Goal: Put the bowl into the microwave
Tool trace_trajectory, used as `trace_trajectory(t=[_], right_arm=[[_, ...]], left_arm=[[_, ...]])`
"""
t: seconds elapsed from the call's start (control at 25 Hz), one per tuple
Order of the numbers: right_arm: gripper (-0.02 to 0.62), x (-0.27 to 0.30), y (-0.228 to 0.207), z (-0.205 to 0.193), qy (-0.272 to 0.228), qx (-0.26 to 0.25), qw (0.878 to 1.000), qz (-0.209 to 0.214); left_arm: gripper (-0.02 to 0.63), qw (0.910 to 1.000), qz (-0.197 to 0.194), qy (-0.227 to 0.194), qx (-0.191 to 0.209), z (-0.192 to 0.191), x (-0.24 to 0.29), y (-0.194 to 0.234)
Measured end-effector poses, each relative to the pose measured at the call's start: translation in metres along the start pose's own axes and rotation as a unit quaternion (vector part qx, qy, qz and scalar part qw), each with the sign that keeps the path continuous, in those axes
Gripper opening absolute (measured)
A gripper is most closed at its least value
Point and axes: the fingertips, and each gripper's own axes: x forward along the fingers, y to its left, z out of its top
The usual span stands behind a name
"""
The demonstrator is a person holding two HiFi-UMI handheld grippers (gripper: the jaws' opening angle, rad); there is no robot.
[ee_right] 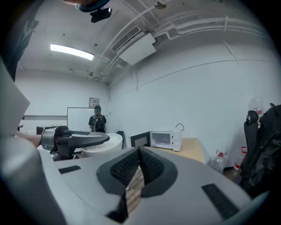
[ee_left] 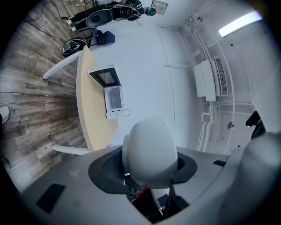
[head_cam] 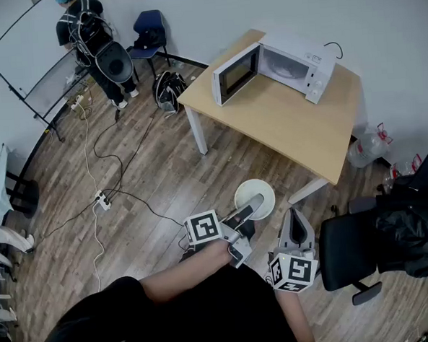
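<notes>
The left hand-held gripper (head_cam: 251,209) clasps a smooth, round white bowl (head_cam: 253,189); the right hand-held gripper (head_cam: 295,219) is clenched on nothing. The boxy white microwave (head_cam: 294,60) stands door-open on the pale wood-grain bench (head_cam: 298,129).

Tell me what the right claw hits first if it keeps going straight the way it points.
Likely the near edge of the table with the microwave on it; only bare floor seems to lie between. The right claw is shut and empty. Depth is hard to judge.
</notes>
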Motion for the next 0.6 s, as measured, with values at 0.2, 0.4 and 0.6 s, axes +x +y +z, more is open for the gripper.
trace_trajectory(t=[0.2, 0.4, 0.6], right_arm=[[0.06, -0.009, 0.003, -0.005, -0.012, 0.029, 0.999, 0.024], [0.06, -0.013, -0.005, -0.014, -0.009, 0.042, 0.999, 0.016], [0.06, 0.002, -0.018, -0.02, 0.004, 0.03, 1.0, -0.006]], left_arm=[[0.218, 1.0, 0.004, 0.0, -0.004, -0.011, -0.004, 0.004], [0.218, 0.9999, 0.015, 0.0, -0.003, -0.014, -0.001, 0.016], [0.218, 0.9997, 0.015, 0.007, -0.02, -0.005, 0.015, 0.03]])
